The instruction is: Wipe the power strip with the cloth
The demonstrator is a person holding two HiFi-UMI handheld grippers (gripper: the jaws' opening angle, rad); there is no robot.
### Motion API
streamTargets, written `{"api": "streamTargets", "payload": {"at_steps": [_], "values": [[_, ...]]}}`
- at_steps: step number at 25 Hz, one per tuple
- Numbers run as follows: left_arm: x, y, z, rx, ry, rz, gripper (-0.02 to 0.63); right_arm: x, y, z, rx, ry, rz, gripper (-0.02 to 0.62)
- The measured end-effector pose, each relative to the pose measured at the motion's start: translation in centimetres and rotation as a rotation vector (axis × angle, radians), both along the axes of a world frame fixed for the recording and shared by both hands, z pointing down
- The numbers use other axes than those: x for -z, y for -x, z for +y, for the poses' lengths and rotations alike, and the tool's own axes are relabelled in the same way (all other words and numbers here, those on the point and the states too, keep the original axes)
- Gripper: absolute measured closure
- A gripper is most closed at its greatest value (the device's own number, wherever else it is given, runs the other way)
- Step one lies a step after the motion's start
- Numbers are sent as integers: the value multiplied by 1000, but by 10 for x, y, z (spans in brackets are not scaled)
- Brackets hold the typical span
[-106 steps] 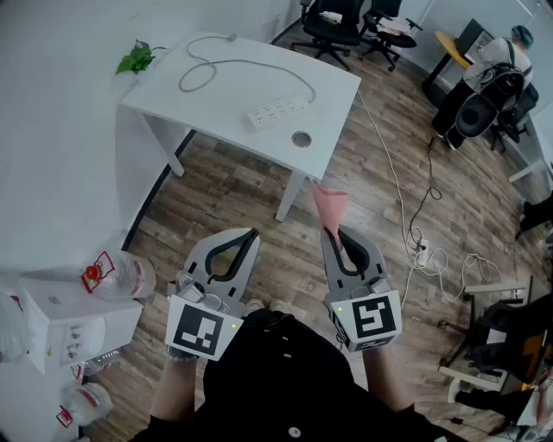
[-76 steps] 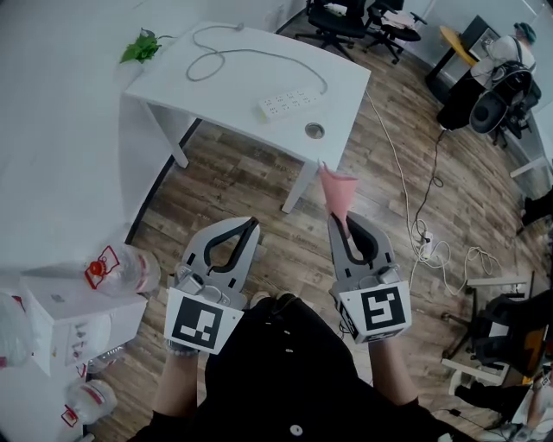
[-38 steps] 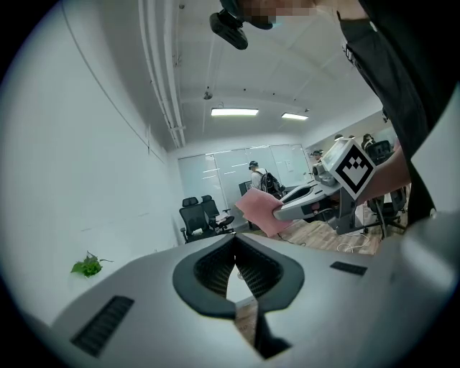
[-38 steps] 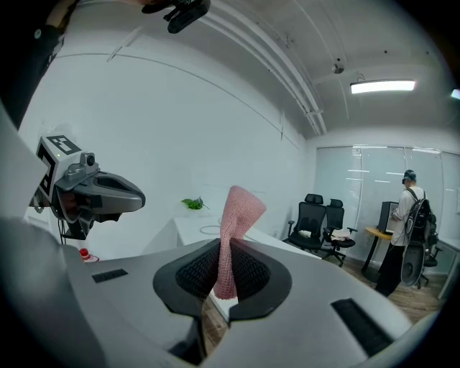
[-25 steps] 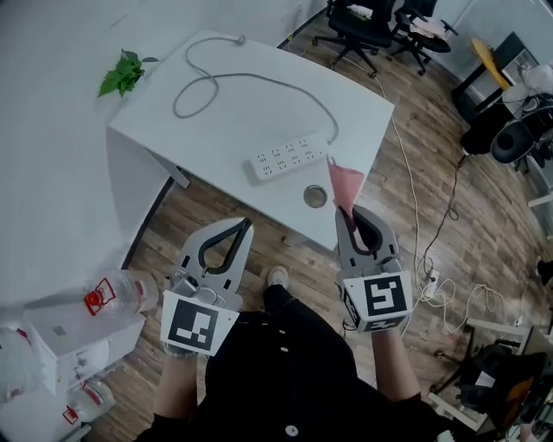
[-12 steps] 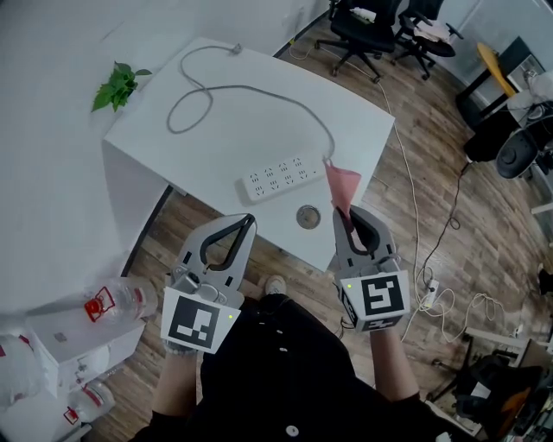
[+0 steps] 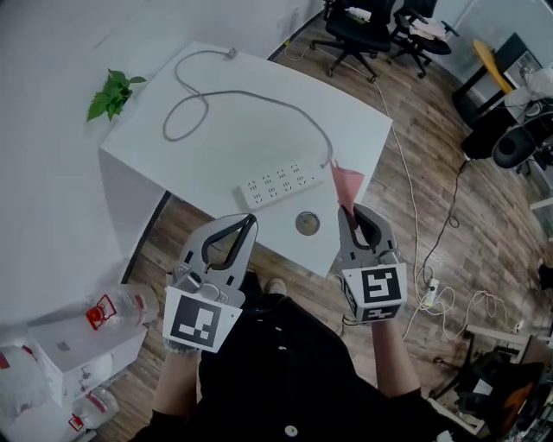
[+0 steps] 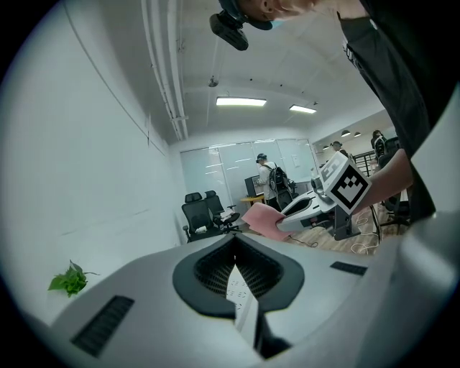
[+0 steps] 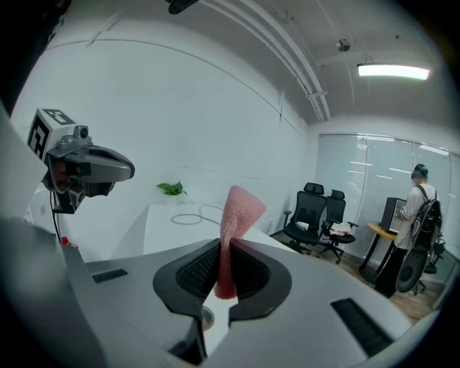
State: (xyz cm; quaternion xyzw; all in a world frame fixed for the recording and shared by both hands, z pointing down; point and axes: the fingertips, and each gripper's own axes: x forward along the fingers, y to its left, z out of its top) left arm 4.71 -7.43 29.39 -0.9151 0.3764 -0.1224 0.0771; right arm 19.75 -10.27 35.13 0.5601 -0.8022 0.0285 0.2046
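The white power strip [image 7: 283,184] lies on the white table [image 7: 207,164] near its front edge, with its grey cable [image 7: 251,97] looping toward the back. My right gripper [image 7: 347,210] is shut on a pink cloth [image 7: 347,182] that sticks up past its tips, just right of the strip's cable end. In the right gripper view the cloth [image 9: 234,223] stands pinched between the jaws. My left gripper [image 7: 251,219] is shut with nothing in it, over the table's front edge, just short of the strip. A sliver of the strip [image 8: 241,289] shows below its tips.
A round cable hole [image 7: 307,224] sits in the table between the grippers. A green plant [image 7: 108,93] is at the table's far left. Office chairs [image 7: 350,22] stand behind. Water bottles and a box [image 7: 112,306] are on the floor at left, loose cables [image 7: 432,276] at right.
The table has come much closer: earlier it stood well ahead, now both grippers reach its front edge by the strip. The right gripper still holds the cloth and the left stays shut.
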Motion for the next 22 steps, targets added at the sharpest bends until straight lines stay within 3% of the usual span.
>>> {"api": "streamTargets", "payload": {"at_steps": [8, 16, 22], "values": [[0, 10, -20, -10, 8, -4, 592, -32, -15, -24, -55, 62, 67, 546], [-7, 32, -33, 15, 29, -16, 591, -84, -19, -52, -74, 172, 84, 546], [-11, 55, -38, 45, 39, -23, 592, -108, -24, -72, -114, 199, 115, 546]]}}
